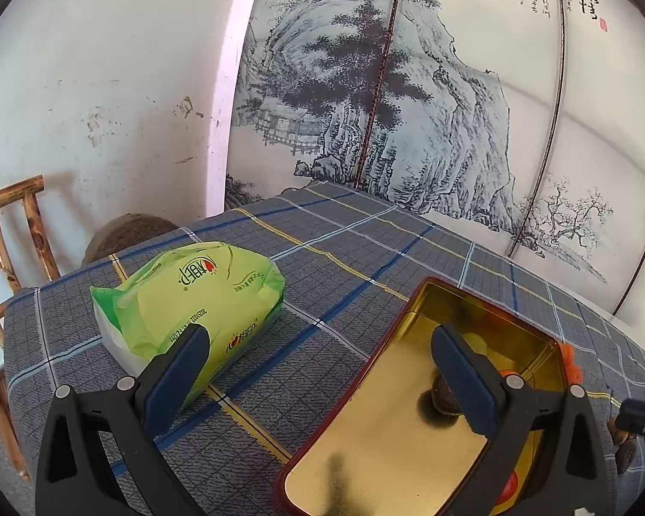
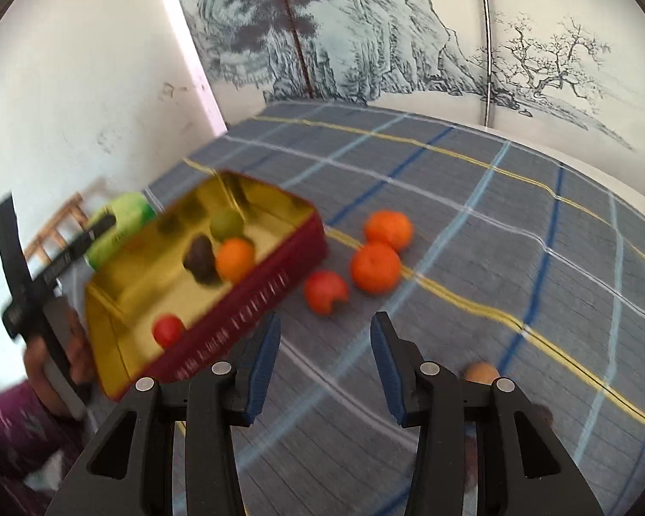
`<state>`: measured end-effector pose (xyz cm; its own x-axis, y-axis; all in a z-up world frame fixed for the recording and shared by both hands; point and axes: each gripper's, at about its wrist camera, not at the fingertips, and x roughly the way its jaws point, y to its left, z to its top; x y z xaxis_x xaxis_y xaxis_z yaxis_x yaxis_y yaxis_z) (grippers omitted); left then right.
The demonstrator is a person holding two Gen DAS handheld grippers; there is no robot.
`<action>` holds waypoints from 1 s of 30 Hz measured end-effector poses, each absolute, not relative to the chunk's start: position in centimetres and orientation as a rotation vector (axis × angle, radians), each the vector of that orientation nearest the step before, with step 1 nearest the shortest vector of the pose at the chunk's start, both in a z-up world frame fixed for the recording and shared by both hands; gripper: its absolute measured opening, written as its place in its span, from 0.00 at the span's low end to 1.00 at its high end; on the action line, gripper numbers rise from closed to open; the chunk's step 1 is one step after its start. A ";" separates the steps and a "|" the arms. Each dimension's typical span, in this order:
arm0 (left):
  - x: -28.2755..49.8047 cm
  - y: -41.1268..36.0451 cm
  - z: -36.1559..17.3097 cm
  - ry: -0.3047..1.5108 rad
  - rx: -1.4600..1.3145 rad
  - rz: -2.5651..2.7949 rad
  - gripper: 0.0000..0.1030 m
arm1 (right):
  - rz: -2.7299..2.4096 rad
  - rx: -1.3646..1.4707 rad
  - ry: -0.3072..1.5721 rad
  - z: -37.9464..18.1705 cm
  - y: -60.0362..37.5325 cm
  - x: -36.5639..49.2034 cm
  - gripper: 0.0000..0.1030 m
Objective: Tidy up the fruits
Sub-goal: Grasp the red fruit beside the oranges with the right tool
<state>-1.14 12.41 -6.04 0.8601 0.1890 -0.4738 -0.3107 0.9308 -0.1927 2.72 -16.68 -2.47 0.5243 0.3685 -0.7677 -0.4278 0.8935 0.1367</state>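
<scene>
A red tin [image 2: 253, 301] with a gold inside [image 1: 391, 421] lies on the plaid tablecloth. It holds a green fruit [image 2: 227, 223], a dark brown fruit [image 2: 200, 259], an orange [image 2: 235, 259] and a small red fruit [image 2: 168, 330]. Two oranges [image 2: 375, 267] and a red-orange fruit [image 2: 324, 291] lie on the cloth just right of the tin. A small tan fruit [image 2: 481, 373] sits by my right finger. My left gripper [image 1: 322, 374] stands open, straddling the tin's left rim with one finger over the inside. My right gripper [image 2: 324, 365] is open and empty, above the cloth in front of the loose fruit.
A green tissue pack [image 1: 185, 301] lies left of the tin. A wooden chair [image 1: 8, 236] stands past the table's left edge, and a painted screen [image 1: 408, 107] closes off the back. A hand [image 2: 60, 370] holds the left gripper's handle at the tin's near-left corner.
</scene>
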 end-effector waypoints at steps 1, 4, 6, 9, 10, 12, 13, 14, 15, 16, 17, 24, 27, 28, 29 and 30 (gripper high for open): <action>-1.1 12.4 -6.1 0.469 -0.268 0.267 0.99 | 0.484 -0.081 0.904 -2.7 -16.4 2.6 0.44; -1.0 12.4 -6.2 0.475 -0.263 0.270 0.99 | 0.501 -0.078 0.913 -3.4 -15.8 2.7 0.44; -0.9 12.4 -6.2 0.475 -0.262 0.271 0.99 | 0.492 -0.066 0.930 -3.8 -15.4 3.5 0.44; -0.9 12.4 -6.2 0.477 -0.264 0.270 0.99 | 0.489 -0.004 0.971 -4.9 -15.0 5.6 0.44; -0.9 12.4 -6.2 0.479 -0.264 0.269 0.99 | 0.479 0.003 0.978 -5.2 -14.8 6.1 0.44; -0.8 12.3 -6.2 0.482 -0.262 0.266 0.99 | 0.466 0.010 0.987 -5.7 -14.3 7.1 0.44; -0.8 12.2 -6.2 0.483 -0.260 0.264 0.99 | 0.453 0.006 0.991 -6.0 -14.2 7.6 0.44; -0.7 12.2 -6.2 0.483 -0.259 0.263 0.99 | 0.443 0.000 1.000 -6.4 -13.9 8.1 0.44; -0.7 12.1 -6.2 0.482 -0.256 0.262 0.99 | 0.441 -0.003 1.007 -6.6 -13.7 8.5 0.44; -0.8 12.1 -6.2 0.481 -0.254 0.261 0.99 | 0.440 -0.004 1.016 -7.1 -13.5 9.0 0.44; -0.8 12.0 -6.2 0.480 -0.252 0.261 0.99 | 0.439 -0.004 1.021 -7.3 -13.4 9.2 0.44; -0.9 12.0 -6.1 0.482 -0.251 0.270 0.99 | 0.439 -0.052 0.994 -6.0 -13.8 7.3 0.34; -0.9 12.0 -6.1 0.485 -0.241 0.277 0.99 | 0.398 -0.005 0.930 -3.7 -18.2 3.6 0.34; -0.9 11.9 -6.0 0.484 -0.232 0.279 0.99 | 0.362 0.010 0.916 -3.2 -20.3 2.4 0.34; -0.9 11.7 -5.9 0.480 -0.222 0.281 0.99 | 0.329 0.023 0.907 -2.9 -22.2 1.5 0.34; -1.1 11.4 -5.8 0.469 -0.199 0.280 0.99 | 0.277 0.034 0.899 -2.7 -24.8 0.1 0.34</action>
<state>-1.08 11.35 -5.78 0.8549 0.2192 -0.4703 -0.3099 0.9426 -0.1241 0.10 -24.83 -2.67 0.5893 0.2522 -0.7675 -0.2235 0.9638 0.1451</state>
